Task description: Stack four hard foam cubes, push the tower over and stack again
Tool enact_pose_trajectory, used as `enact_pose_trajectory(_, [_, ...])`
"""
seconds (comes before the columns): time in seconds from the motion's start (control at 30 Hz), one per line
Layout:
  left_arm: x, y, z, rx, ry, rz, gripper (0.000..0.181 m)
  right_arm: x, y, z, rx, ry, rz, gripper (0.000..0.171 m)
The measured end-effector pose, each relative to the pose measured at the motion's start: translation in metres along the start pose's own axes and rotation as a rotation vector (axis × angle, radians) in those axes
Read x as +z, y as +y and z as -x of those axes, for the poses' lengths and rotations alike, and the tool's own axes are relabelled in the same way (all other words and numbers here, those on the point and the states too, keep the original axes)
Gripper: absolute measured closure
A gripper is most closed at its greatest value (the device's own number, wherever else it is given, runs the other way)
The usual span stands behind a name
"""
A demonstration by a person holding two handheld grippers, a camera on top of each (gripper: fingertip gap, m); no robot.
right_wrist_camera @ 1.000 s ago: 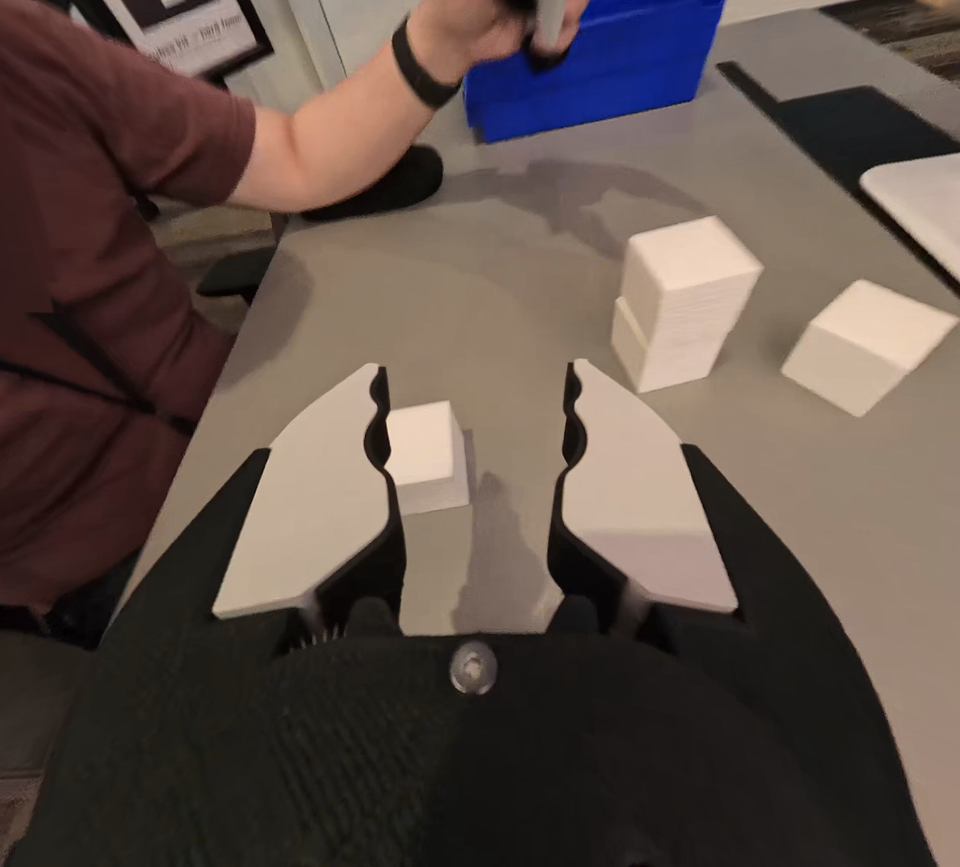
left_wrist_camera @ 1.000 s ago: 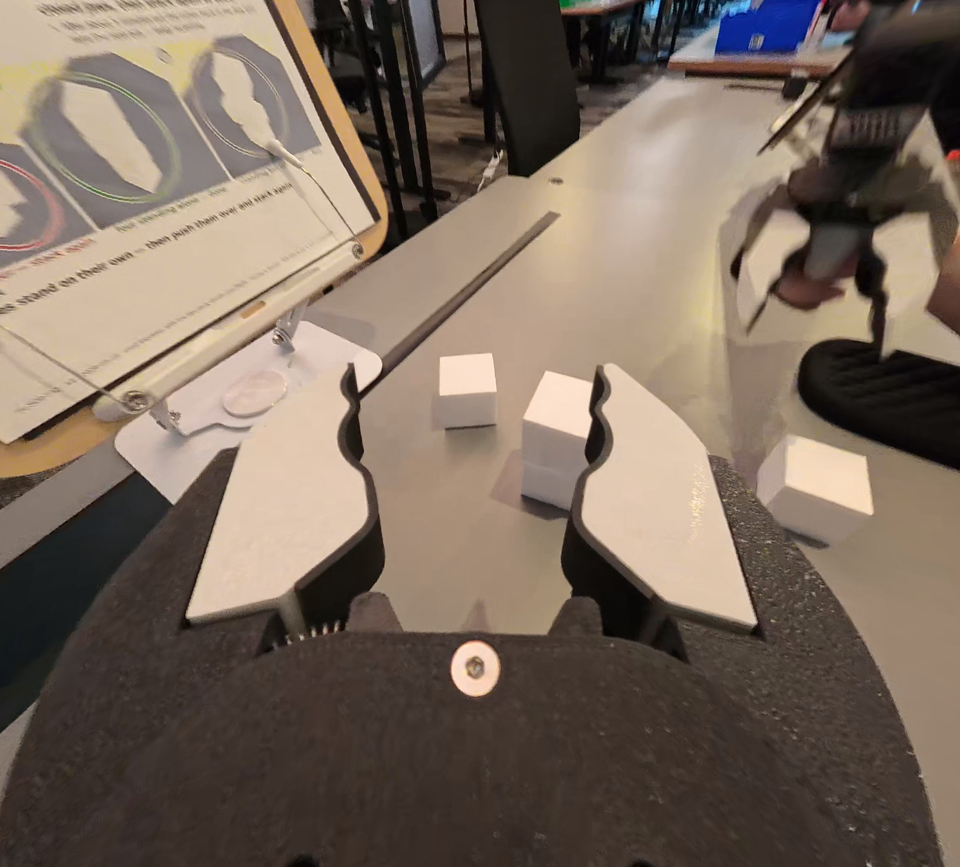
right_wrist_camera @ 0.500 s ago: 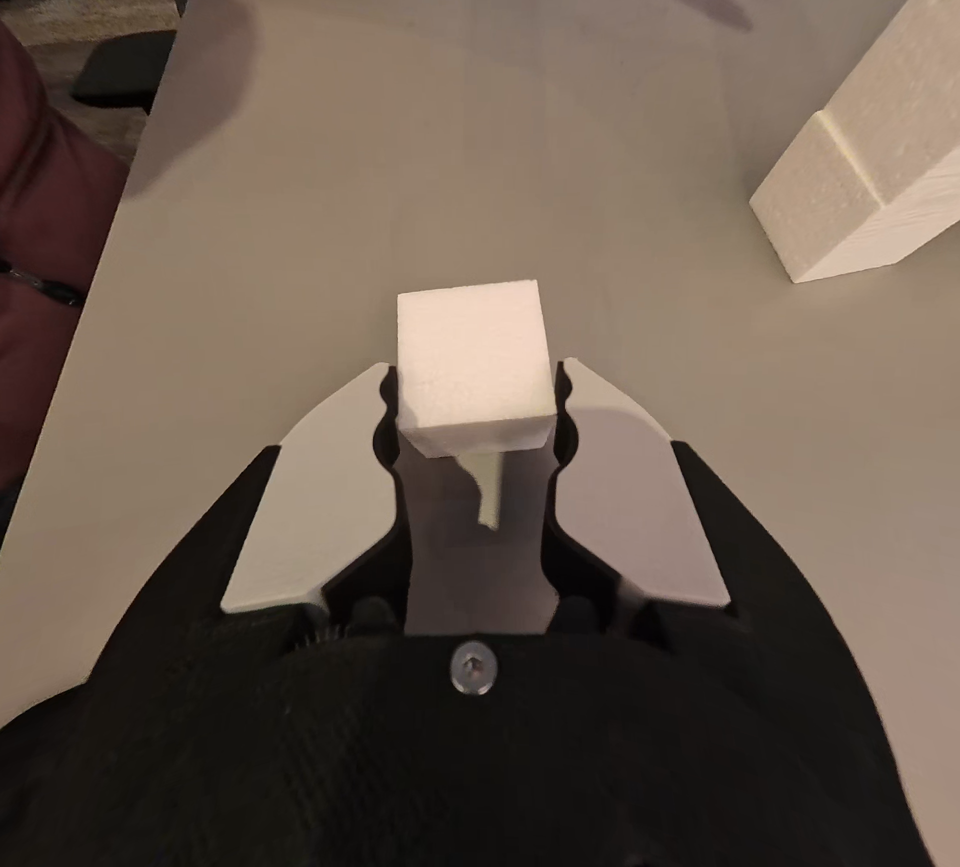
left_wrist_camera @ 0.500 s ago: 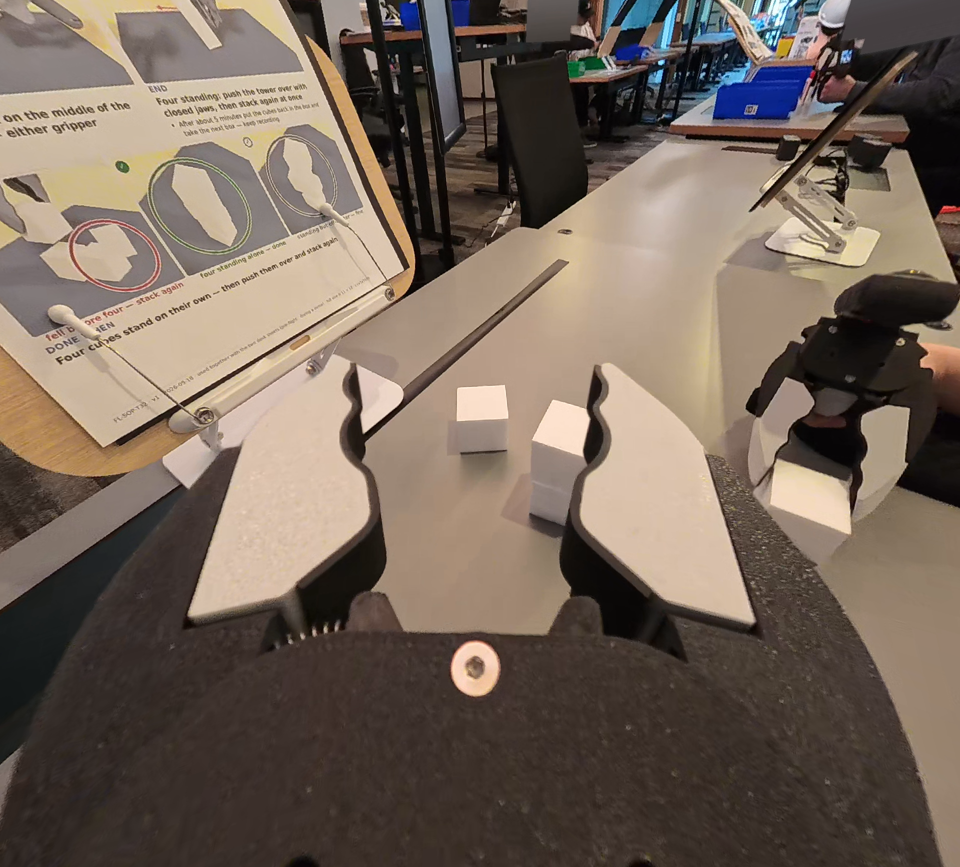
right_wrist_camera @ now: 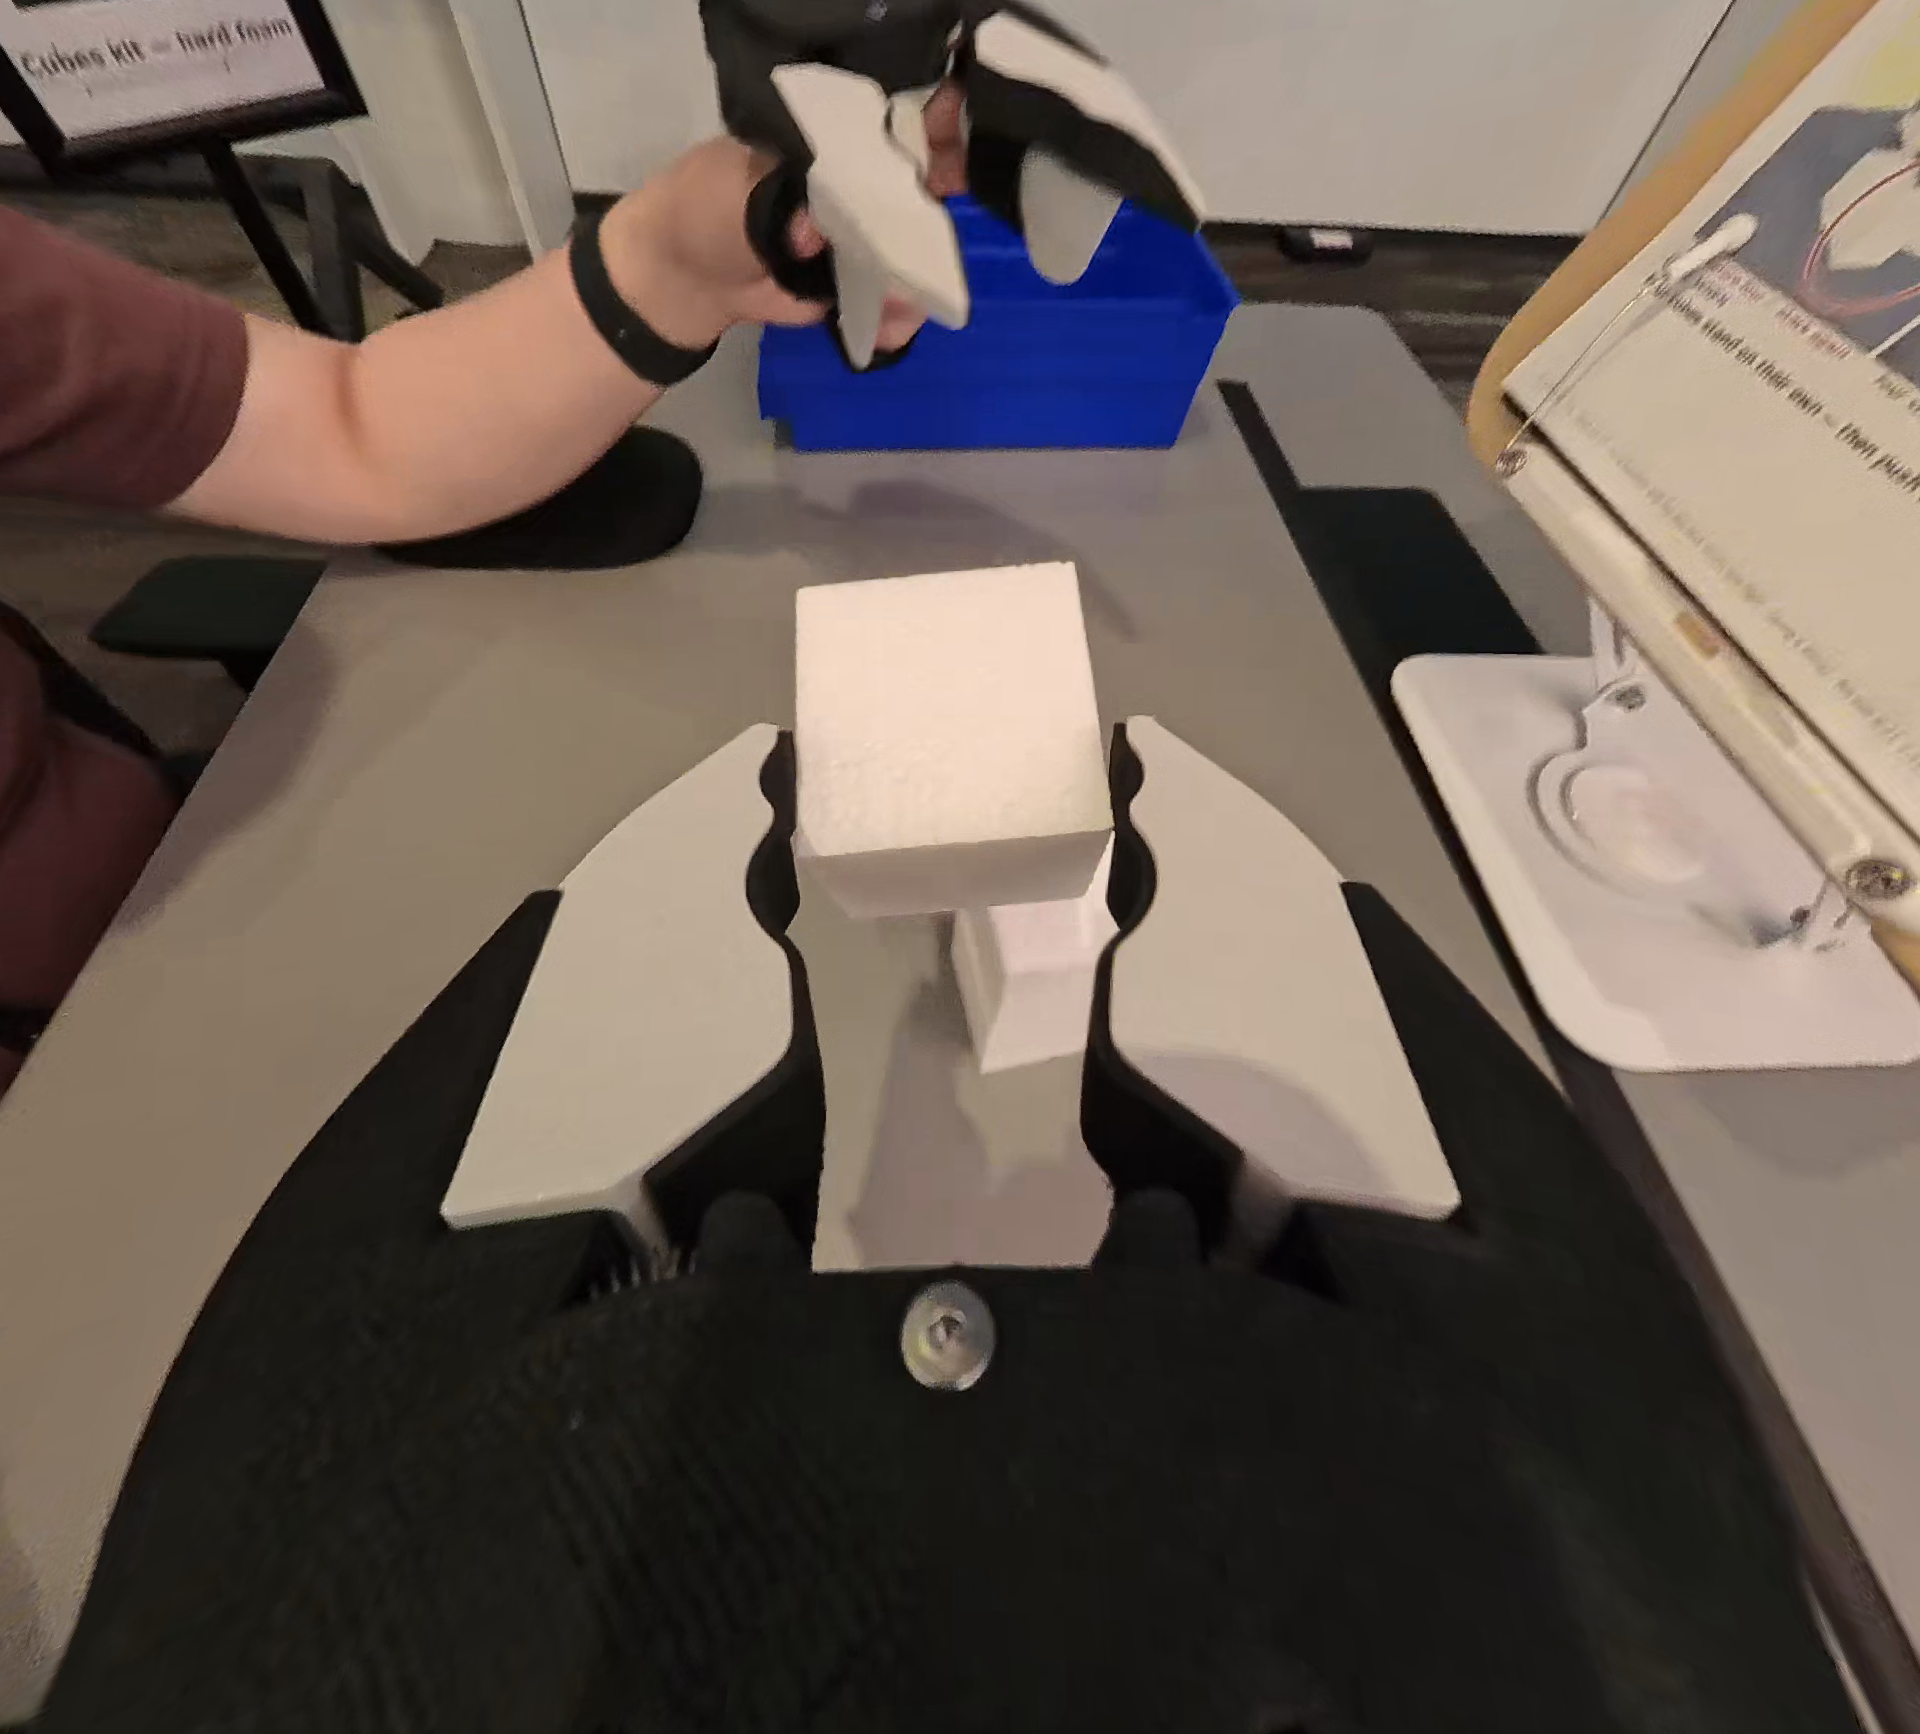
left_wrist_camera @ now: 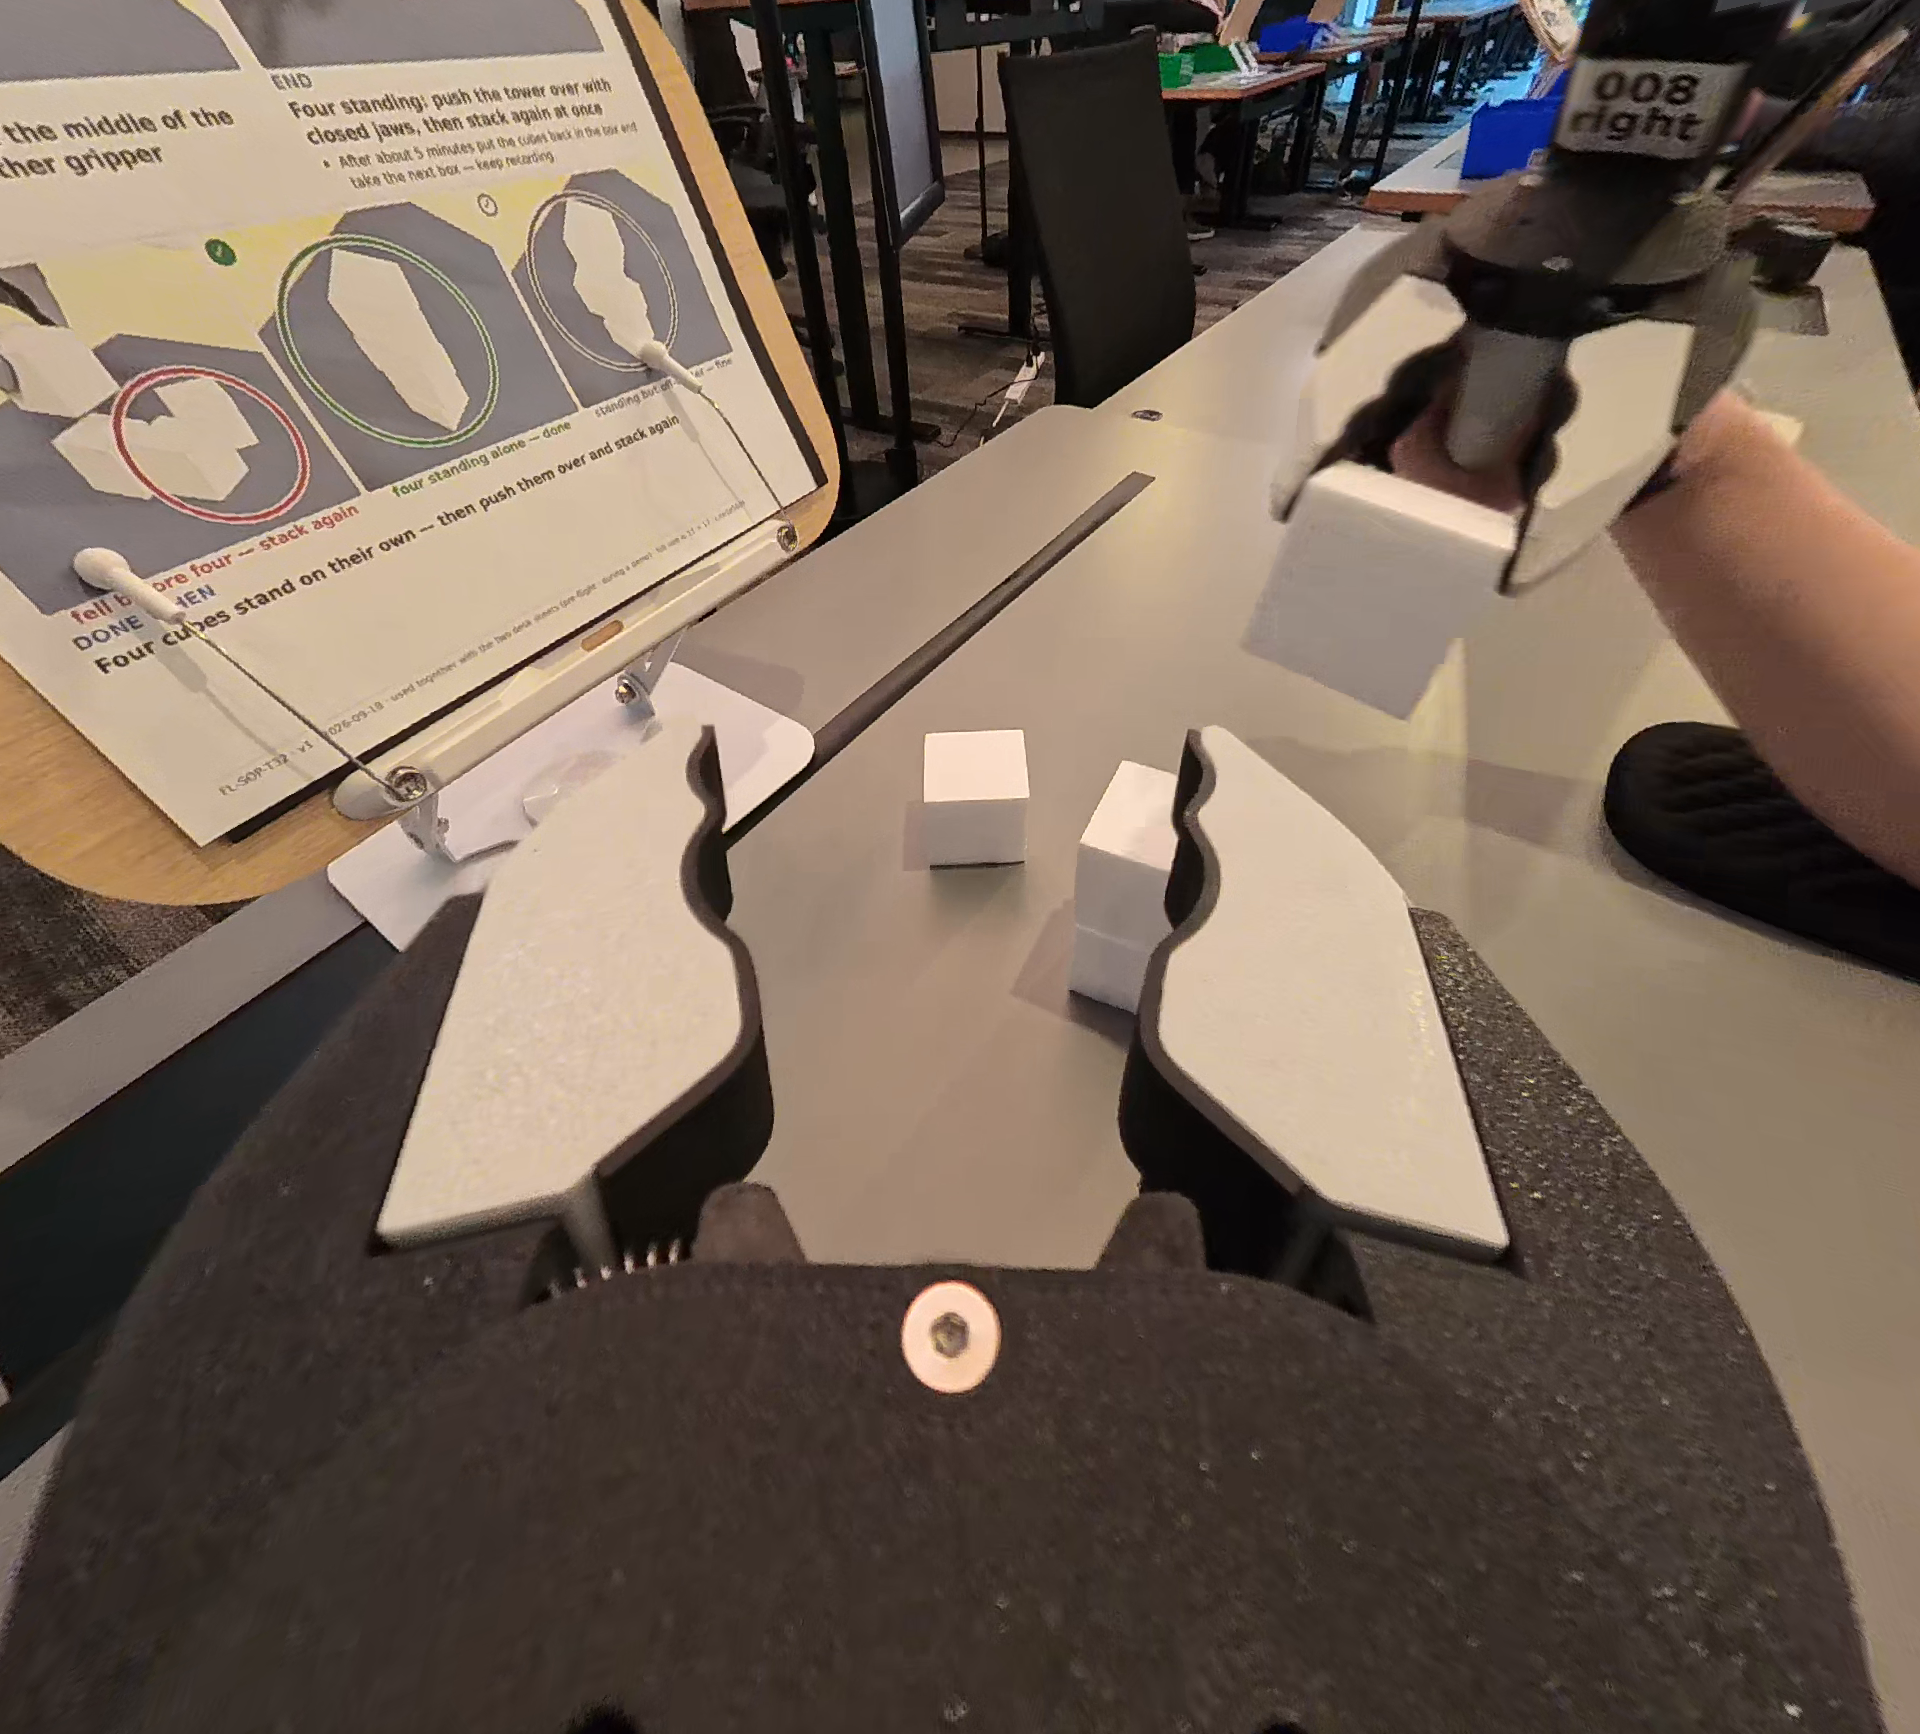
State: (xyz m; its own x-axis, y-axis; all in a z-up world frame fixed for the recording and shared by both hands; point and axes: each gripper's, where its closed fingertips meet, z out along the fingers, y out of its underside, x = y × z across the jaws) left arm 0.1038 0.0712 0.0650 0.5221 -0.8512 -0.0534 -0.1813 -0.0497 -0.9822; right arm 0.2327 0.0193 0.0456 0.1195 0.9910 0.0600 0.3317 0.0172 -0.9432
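Note:
Four white foam cubes are on or above the grey table [left_wrist_camera: 1621, 1113]. In the left wrist view, a single cube [left_wrist_camera: 975, 801] sits apart, and a two-cube stack [left_wrist_camera: 1117, 884] stands to its right, partly behind my right finger. My left gripper [left_wrist_camera: 951, 754] is open and empty, held above and short of them. My right gripper [right_wrist_camera: 951, 734] is shut on the fourth cube [right_wrist_camera: 935, 676] and holds it in the air. The stack [right_wrist_camera: 1029, 988] shows just below it. In the left wrist view this held cube [left_wrist_camera: 1371, 583] hangs up and to the right of the stack.
A tilted stand with an instruction sheet [left_wrist_camera: 364, 282] and a white base [right_wrist_camera: 1662, 853] stands on the left side of the table. A blue bin [right_wrist_camera: 987, 396] sits at the far end. A black arm pad [left_wrist_camera: 1766, 853] lies under the person's forearm.
My right gripper came down around a cube on the table, shut on it, lifted it and carried it over towards the stack. My left gripper stayed open and shifted only a little.

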Motion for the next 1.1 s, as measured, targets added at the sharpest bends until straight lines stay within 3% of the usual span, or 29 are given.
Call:
enact_pose_trajectory(0.33, [0.002, 0.008, 0.007, -0.023, 0.004, 0.024, 0.099, 0.035, 0.045, -0.035, 0.046, -0.109, 0.133, 0.113])
enact_pose_trajectory(1.1, [0.003, 0.011, 0.009, -0.025, 0.001, 0.041, 0.101, 0.051, 0.065, -0.032, 0.045, -0.129, 0.243, 0.113])
